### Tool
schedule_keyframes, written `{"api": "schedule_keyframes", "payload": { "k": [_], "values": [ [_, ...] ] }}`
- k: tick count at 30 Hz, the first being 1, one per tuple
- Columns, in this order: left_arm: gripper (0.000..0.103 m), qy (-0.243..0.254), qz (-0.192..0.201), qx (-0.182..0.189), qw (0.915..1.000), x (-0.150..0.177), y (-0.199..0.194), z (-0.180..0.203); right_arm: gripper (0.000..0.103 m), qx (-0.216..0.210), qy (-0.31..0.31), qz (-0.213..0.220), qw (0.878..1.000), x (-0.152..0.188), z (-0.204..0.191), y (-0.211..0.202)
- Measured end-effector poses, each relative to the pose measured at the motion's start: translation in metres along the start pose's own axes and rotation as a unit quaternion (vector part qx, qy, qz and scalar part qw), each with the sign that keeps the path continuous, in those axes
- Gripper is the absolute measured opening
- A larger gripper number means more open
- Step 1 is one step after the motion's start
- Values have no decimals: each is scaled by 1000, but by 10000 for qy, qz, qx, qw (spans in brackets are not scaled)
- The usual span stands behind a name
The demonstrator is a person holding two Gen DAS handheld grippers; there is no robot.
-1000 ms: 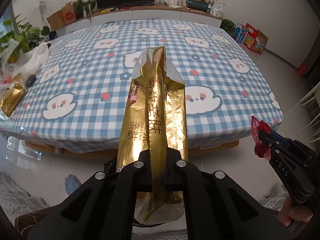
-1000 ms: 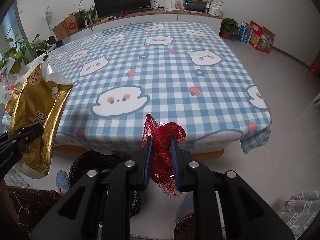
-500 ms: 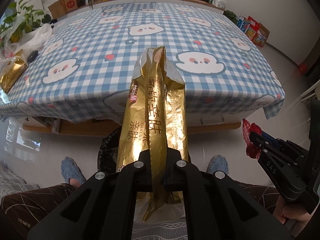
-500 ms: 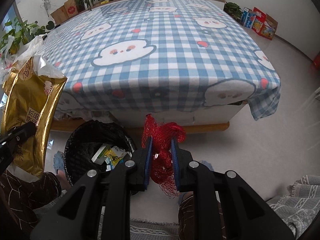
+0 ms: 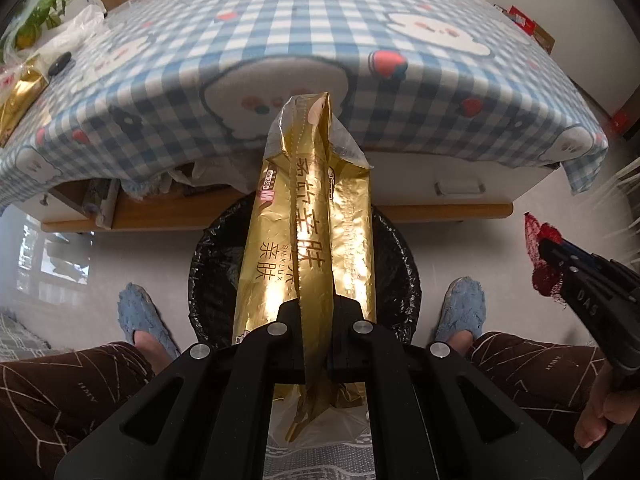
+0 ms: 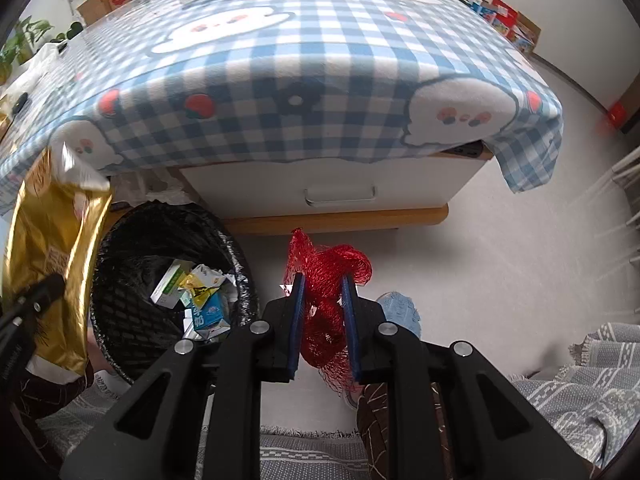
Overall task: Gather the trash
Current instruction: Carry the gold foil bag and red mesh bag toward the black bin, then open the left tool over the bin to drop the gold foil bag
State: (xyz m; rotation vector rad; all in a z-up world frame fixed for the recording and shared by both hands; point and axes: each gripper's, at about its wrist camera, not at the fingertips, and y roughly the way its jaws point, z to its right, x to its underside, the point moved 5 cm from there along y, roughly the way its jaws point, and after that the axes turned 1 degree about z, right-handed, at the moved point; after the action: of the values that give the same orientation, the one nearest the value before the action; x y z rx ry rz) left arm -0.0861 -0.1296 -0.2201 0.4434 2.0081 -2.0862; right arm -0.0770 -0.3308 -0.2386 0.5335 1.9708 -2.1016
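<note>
Over the bin [image 6: 120,280] now, tongs [image 5: 316,312] grip gold bag [image 5: 312,240], right tongs [image 6: 322,300] red netting [image 6: 324,268].

On the gold wrapper [image 5: 310,248] I grip in my left jaws I read "SILKLUX" beneath large Chinese characters, including "亲肤", and a pink "M" tag near its far left edge. My right gripper [image 5: 554,254], at the right, bears "DAS".

i see a table draped in a blue checked cloth [image 6: 320,80] with white cartoon faces, a white drawer [image 6: 340,196] under its edge, my blue slippers [image 5: 138,316] on the pale floor, potted plants [image 5: 36,20] far left, and a grey rug [image 6: 592,392].
</note>
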Motion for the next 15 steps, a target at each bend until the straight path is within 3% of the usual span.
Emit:
{"api": "schedule_keyframes", "payload": {
  "k": [15],
  "values": [
    [2, -52, -369, -13, 9993, 22, 75, -9, 17, 196, -1, -286, 9994, 24, -8, 43]
  ]
}}
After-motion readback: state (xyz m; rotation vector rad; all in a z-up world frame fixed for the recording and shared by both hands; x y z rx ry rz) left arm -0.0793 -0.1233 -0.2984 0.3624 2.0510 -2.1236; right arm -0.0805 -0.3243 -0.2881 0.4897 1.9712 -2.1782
